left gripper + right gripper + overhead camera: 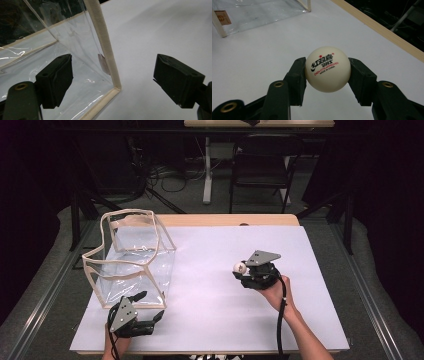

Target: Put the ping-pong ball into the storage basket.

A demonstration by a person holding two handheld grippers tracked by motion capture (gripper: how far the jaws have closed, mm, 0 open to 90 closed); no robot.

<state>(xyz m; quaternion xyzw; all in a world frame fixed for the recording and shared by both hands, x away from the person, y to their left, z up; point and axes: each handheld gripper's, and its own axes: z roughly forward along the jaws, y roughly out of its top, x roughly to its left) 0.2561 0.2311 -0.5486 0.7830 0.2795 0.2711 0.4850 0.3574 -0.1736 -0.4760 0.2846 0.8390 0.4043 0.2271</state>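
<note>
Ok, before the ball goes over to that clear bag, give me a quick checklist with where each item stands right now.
1. Ball held between right gripper fingers: ok, pinched on both sides.
2. Left gripper open: ok, its fingers stand wide apart.
3. Left gripper lined up on the bag corner: ok, the trimmed edge sits between the fingers, not yet gripped.
4. Bag mouth open at the top: ok, the rim stands spread in the high view.
5. Sheet between ball and bag bare: ok.
6. Bag steady enough to take the ball: cannot tell.
</note>
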